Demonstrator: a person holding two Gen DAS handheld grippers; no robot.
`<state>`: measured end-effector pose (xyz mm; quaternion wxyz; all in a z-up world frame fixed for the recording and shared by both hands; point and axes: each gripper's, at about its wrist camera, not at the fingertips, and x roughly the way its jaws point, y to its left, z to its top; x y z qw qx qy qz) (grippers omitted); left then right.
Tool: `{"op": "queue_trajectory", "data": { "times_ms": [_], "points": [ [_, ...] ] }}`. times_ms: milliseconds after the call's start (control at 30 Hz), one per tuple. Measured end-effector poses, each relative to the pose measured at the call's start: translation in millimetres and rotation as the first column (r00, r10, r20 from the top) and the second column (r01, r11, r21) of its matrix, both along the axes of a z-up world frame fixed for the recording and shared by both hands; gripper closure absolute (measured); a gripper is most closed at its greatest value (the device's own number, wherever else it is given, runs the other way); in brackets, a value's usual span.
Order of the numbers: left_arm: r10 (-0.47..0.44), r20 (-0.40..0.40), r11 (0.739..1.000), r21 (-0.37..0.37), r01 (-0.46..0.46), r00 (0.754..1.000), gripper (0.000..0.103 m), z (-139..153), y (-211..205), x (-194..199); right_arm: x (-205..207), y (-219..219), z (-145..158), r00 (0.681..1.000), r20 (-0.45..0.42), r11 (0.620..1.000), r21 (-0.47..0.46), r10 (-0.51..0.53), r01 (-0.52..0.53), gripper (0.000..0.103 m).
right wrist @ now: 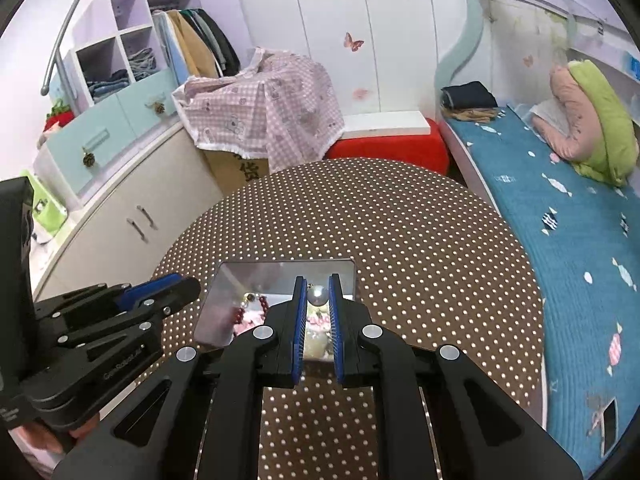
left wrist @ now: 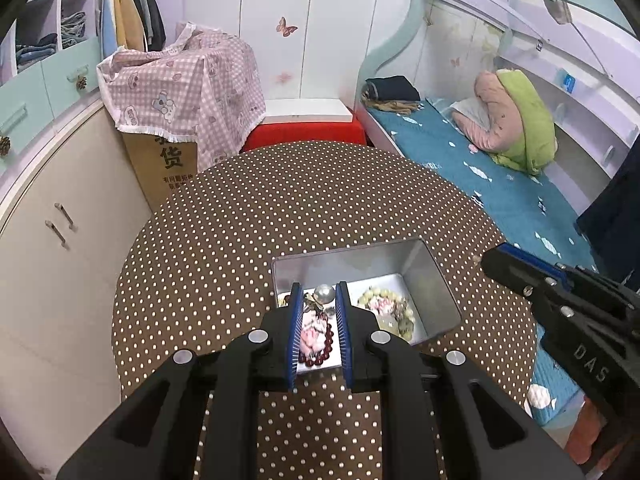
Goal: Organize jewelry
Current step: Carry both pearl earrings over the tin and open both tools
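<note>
An open silver tin [left wrist: 428, 280] sits on the polka-dot table [left wrist: 280, 208]; it also shows in the right wrist view [right wrist: 224, 308]. Inside lie a dark red bead bracelet [left wrist: 324, 348], a pale bead bracelet [left wrist: 384, 308] and a pearl piece [left wrist: 324, 294]. My left gripper [left wrist: 319, 292] hovers over the tin's near left part, fingers narrowly apart, with the pearl piece between the tips. My right gripper [right wrist: 318, 284] is over the tin with a silver pearl [right wrist: 318, 295] between its tips. Whether either pinches it I cannot tell.
A cardboard box under a pink checked cloth [left wrist: 188, 92] and a red stool [left wrist: 304, 132] stand behind the table. A bed with a blue cover [left wrist: 500, 184] is on the right, cabinets [left wrist: 60, 232] on the left.
</note>
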<state>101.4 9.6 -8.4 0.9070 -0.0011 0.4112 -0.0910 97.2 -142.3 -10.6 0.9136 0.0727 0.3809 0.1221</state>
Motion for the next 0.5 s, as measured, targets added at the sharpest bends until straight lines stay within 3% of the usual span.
{"op": "queue_trajectory", "data": {
  "times_ms": [300, 333, 367, 433, 467, 500],
  "points": [
    [0.033, -0.024, 0.999, 0.033, -0.033, 0.999, 0.087, -7.1, 0.0, 17.3, 15.3, 11.5, -6.9, 0.999, -0.016, 1.000, 0.006, 0.027, -0.027, 0.089],
    [0.037, -0.027, 0.999, 0.037, -0.036, 0.999, 0.083, -7.9, 0.4, 16.7, 15.6, 9.4, -7.1, 1.000, -0.015, 1.000, 0.004, 0.017, -0.017, 0.089],
    [0.039, -0.030, 0.999, 0.037, -0.038, 0.999, 0.067, -8.4, 0.8, 17.3, 17.3, 8.7, -7.1, 1.000, -0.018, 1.000, -0.006, 0.006, -0.006, 0.086],
    [0.048, -0.023, 0.998, 0.029, -0.048, 0.999, 0.050, -8.4, 3.9, 18.2, 18.7, 7.1, -7.7, 1.000, -0.021, 1.000, -0.010, -0.011, 0.011, 0.058],
    [0.057, -0.018, 0.998, 0.034, -0.056, 0.998, 0.051, -8.2, 4.6, 17.7, 17.9, 3.8, -7.4, 0.999, -0.011, 0.999, -0.005, -0.039, 0.039, 0.034],
    [0.060, -0.019, 0.998, 0.036, -0.059, 0.998, 0.051, -8.5, 4.9, 16.6, 16.2, 1.4, -6.4, 0.998, 0.007, 0.998, -0.004, -0.056, 0.056, 0.032]
  ]
}}
